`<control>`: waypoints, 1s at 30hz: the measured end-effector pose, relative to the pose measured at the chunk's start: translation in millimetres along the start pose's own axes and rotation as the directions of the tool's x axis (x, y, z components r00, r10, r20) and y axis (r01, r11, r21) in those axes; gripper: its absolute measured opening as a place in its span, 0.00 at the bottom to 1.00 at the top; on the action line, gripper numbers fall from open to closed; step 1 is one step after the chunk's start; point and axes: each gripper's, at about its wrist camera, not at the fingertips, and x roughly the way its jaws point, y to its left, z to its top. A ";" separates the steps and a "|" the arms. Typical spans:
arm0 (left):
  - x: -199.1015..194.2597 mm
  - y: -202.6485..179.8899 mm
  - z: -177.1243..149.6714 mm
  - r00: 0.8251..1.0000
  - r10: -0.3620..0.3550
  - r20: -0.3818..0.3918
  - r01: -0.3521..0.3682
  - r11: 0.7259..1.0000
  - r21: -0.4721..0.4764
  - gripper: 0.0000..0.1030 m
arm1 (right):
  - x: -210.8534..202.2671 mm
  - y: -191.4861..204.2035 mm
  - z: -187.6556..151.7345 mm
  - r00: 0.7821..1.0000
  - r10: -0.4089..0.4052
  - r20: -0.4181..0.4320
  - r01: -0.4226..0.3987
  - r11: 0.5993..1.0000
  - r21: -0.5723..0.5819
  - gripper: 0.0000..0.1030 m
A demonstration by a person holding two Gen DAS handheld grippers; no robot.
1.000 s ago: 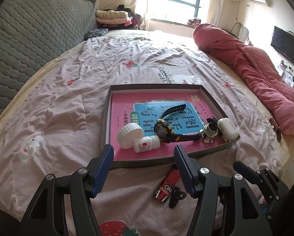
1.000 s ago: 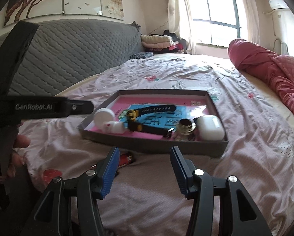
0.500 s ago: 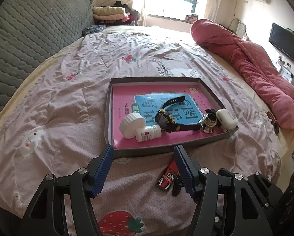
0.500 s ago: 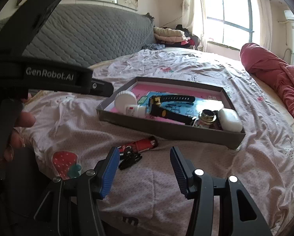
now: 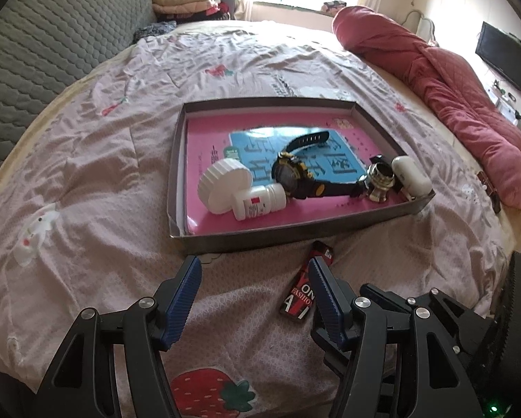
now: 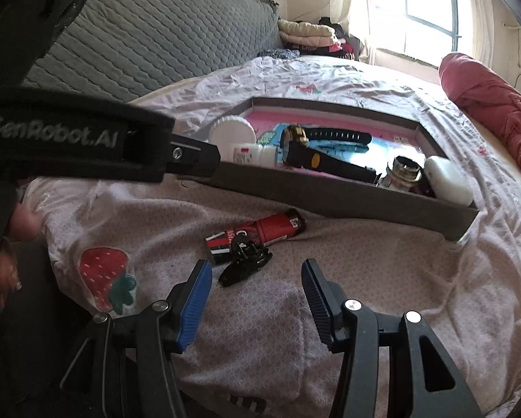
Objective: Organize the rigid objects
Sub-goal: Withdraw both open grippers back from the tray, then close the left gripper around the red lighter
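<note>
Lighter beside tray, black clip touching (both grippers empty)

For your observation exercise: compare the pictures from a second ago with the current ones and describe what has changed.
Both grippers came down and nearer the bed: the left gripper toward the tray, the right gripper toward the red lighter and black clip. Nothing was grasped or released. Both grippers stayed open and empty; the tray's contents stayed put.

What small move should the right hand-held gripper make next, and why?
Probably ease forward and down over the black clip. It and the red lighter lie on the bedsheet outside the tray, and the right hand-held gripper hangs open just short of the clip, holding nothing.
</note>
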 end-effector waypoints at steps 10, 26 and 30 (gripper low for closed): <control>19.5 -2.8 -3.3 0.999 0.005 -0.041 -0.005 1.000 0.016 0.64 | 15.2 -11.0 0.3 1.000 -0.023 -0.006 0.024 0.999 0.029 0.52; 43.0 -29.3 -10.5 0.995 -0.051 -0.087 0.063 0.988 0.140 0.63 | 14.4 -61.5 4.0 0.999 -0.048 0.000 0.048 0.988 0.145 0.52; 48.4 -25.2 -9.3 0.989 -0.100 -0.106 0.114 0.984 0.134 0.64 | 15.0 -62.2 6.3 0.999 -0.035 0.001 0.035 0.991 0.128 0.52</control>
